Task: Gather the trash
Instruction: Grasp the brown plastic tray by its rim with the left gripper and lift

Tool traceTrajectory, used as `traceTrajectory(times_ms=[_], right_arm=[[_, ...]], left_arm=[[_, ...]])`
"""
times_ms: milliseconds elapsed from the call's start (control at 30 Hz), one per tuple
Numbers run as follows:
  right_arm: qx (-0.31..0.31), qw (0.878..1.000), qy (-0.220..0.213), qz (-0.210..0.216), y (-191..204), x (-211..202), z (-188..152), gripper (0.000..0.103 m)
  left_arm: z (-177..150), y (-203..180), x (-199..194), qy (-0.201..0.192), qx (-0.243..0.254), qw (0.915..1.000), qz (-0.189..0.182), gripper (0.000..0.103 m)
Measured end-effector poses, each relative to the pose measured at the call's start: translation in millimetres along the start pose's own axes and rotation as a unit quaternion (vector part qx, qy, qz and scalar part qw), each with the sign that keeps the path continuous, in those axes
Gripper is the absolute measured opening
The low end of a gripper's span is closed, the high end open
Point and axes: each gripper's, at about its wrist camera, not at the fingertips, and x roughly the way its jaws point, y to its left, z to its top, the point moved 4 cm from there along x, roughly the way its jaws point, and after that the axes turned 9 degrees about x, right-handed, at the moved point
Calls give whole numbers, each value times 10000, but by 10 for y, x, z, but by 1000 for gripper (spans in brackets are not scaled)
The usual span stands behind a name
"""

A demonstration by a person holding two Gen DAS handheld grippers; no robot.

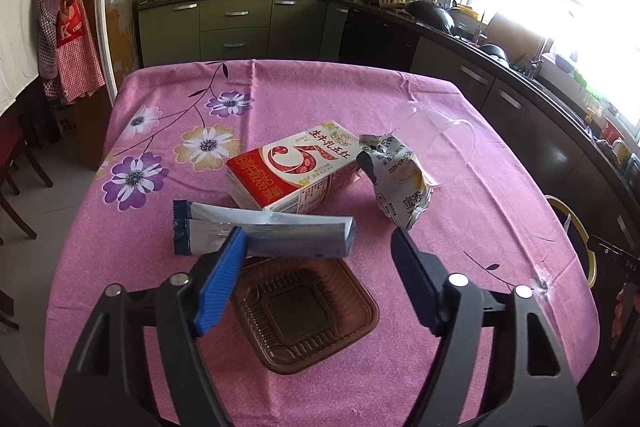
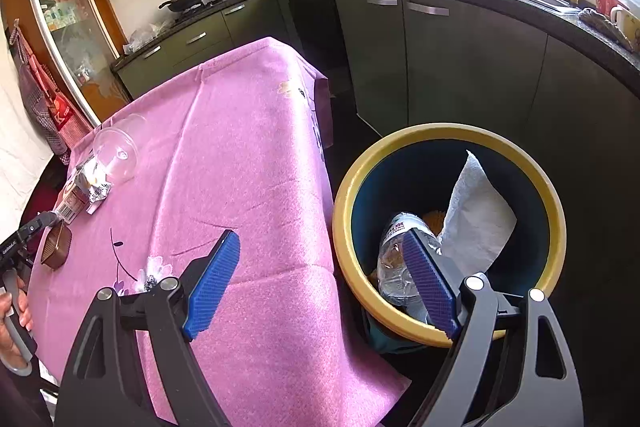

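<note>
My left gripper (image 1: 318,237) is open above the pink table, its fingers straddling a blue and silver wrapper (image 1: 280,237) that lies over a brown plastic tray (image 1: 304,311). Behind them lie a red and white milk carton (image 1: 296,169), a crumpled snack bag (image 1: 400,179) and a clear plastic cup (image 1: 436,139) on its side. My right gripper (image 2: 320,247) is open and empty, over the table edge beside the yellow-rimmed bin (image 2: 552,203). The bin holds a crushed plastic bottle (image 2: 394,259) and a white paper towel (image 2: 476,215).
The pink flowered tablecloth (image 1: 320,95) covers the table. Dark kitchen cabinets (image 2: 460,67) with a cluttered counter stand to the right and behind. Chairs (image 1: 16,179) stand at the left. The bin's rim also shows at the table's right side (image 1: 576,223).
</note>
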Motion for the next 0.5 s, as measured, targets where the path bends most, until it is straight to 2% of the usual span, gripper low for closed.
traceTrajectory(times_ms=[200, 300, 333, 400, 500], right_arm=[[23, 10000, 40, 28, -5, 28, -16, 82], [-1, 10000, 68, 43, 12, 40, -16, 82], [-10, 10000, 77, 52, 20, 41, -16, 82], [-29, 9999, 92, 53, 32, 44, -18, 82], [-25, 9999, 127, 47, 33, 68, -24, 82]], left_arm=[[-9, 67, -18, 30, -76, 9999, 66, 48], [15, 69, -9, 83, 13, 9999, 74, 48], [31, 62, -25, 55, 82, 9999, 76, 49], [81, 62, -77, -39, 233, 9995, 203, 70], [157, 97, -165, -170, 428, 9987, 219, 72]])
